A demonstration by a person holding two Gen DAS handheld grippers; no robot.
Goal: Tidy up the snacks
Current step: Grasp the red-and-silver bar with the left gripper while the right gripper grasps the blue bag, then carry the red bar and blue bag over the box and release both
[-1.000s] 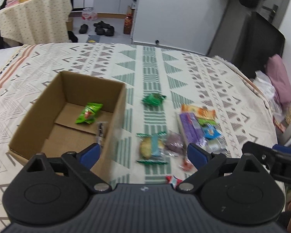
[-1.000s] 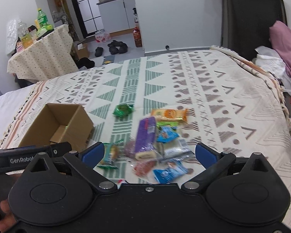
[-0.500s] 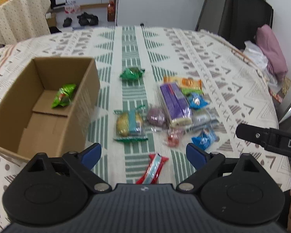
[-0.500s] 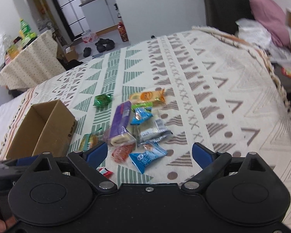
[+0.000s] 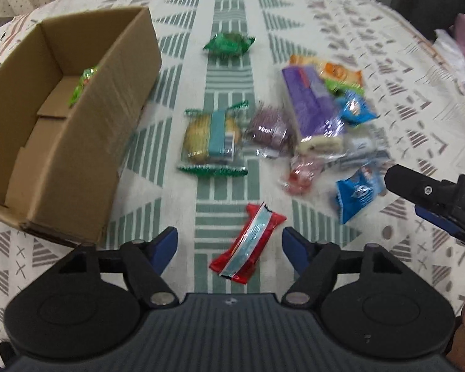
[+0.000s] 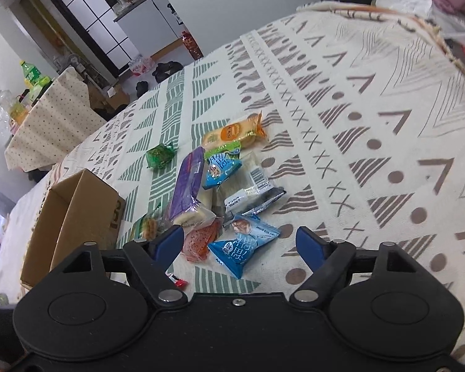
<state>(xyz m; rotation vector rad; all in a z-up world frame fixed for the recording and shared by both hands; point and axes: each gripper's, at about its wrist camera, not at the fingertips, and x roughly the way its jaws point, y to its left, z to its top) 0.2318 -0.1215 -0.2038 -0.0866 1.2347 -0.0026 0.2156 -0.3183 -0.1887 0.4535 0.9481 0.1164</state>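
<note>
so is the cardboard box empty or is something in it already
Not empty: the open cardboard box holds one green snack packet on its floor.

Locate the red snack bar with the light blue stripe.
In the left wrist view the red snack bar lies on the patterned cloth between the open left gripper's fingers, right of the cardboard box and nearer than the green-ended cake pack.

Glossy plastic snack wrappers (image 5: 313, 105), matt corrugated cardboard box (image 5: 86, 130), woven patterned cloth (image 6: 372, 130)

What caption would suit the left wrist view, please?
Open left gripper framing a red snack bar beside the cardboard box.
</note>
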